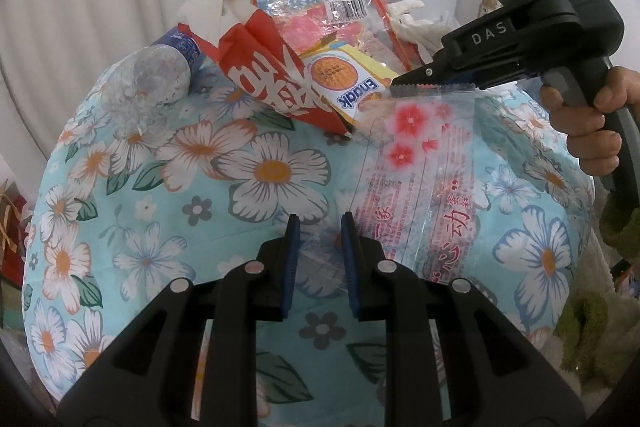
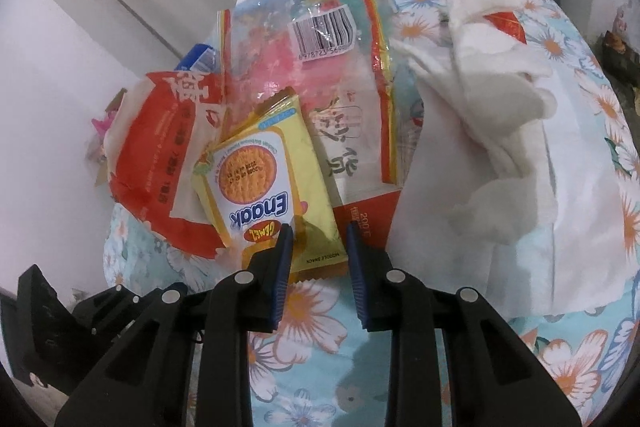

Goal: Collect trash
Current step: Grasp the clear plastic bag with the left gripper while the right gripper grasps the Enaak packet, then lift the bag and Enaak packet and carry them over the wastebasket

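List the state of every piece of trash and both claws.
Left claw: slightly open, empty.
Right claw: slightly open, astride the Enaak packet's end.
Enaak packet: lying flat among wrappers.
Clear flowered wrapper: empty, flat on the floral cover.
Red bag: torn open, crumpled.
Plastic bottle: crushed, on its side.
Tissue: crumpled.

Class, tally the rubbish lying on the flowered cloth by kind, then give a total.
Clear printed plastic bags: 2
Yellow foil snack packet: 1
Torn red-and-white paper wrapper: 1
Crushed clear plastic bottle: 1
Crumpled white tissue heap: 1
Total: 6
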Motion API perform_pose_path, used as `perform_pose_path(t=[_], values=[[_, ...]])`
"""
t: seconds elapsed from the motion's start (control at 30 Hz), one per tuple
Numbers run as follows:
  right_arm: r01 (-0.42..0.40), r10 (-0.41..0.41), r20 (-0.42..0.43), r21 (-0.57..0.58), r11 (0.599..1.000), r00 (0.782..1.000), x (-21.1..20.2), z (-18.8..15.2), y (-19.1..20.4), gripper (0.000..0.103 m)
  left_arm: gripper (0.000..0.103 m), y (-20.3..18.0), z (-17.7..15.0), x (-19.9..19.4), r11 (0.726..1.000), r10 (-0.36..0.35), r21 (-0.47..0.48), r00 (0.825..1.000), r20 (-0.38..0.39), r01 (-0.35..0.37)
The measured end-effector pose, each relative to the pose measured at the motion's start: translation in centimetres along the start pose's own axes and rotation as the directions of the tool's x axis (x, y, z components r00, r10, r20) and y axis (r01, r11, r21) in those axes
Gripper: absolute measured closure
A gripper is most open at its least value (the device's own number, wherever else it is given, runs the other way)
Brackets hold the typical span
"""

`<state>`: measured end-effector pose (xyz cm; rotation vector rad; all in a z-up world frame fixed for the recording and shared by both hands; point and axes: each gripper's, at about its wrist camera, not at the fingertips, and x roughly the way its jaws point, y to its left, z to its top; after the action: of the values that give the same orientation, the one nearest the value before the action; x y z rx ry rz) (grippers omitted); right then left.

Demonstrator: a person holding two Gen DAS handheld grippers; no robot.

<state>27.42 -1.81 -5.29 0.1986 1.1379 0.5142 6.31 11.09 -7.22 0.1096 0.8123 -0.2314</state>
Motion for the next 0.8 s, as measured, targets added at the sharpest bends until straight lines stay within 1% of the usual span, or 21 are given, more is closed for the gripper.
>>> perform_pose_path(t=[0.1, 0.13, 0.23, 0.33, 0.53, 0.63, 0.8], values=[[-0.008, 0.008, 0.002, -0.004, 1.000, 1.000, -0.2, -0.1, 0.2, 0.088, 0.084, 0.0, 0.0, 0.0, 1.000, 0.001, -0.002, 1.000, 0.002, -0.001], [-0.005, 0.005, 0.009, -0.009, 1.000, 1.000, -0.4, -0.2, 0.2, 0.092, 0.084, 0.0, 0.0, 0.0, 1.000, 0.002, -0.002, 1.000, 0.003, -0.002], [-0.014, 0.014, 0.039, -0.017, 1.000, 0.999, -1.2, -0.4, 0.4, 0.095, 0.084, -0.1, -0.1, 0.0, 1.000, 0.003, -0.002, 1.000, 0.005, -0.003], [0.000, 0.002, 0.085, -0.024, 1.000, 0.996, -2.4, -0.3, 0.6, 0.098, 0.084, -0.1, -0.1, 0.0, 1.000, 0.002, -0.003, 1.000, 0.005, -0.002], [0.024, -0.020, 0.188, -0.019, 1.000, 0.982, -5.5, 0.0, 0.4, 0.099, 0.084, 0.1, -0.2, -0.1, 1.000, -0.006, -0.008, 1.000, 0.016, 0.006], [0.016, -0.013, 0.237, -0.010, 1.000, 0.971, -7.4, -0.1, 0.1, 0.099, 0.086, 0.4, -0.2, -0.3, 1.000, -0.008, -0.018, 1.000, 0.021, 0.009], [-0.002, -0.002, 0.297, 0.015, 1.000, 0.955, -10.1, -0.8, -0.3, 0.100, 0.091, 1.2, 0.0, -0.9, 0.999, -0.024, -0.045, 0.999, 0.036, 0.025]])
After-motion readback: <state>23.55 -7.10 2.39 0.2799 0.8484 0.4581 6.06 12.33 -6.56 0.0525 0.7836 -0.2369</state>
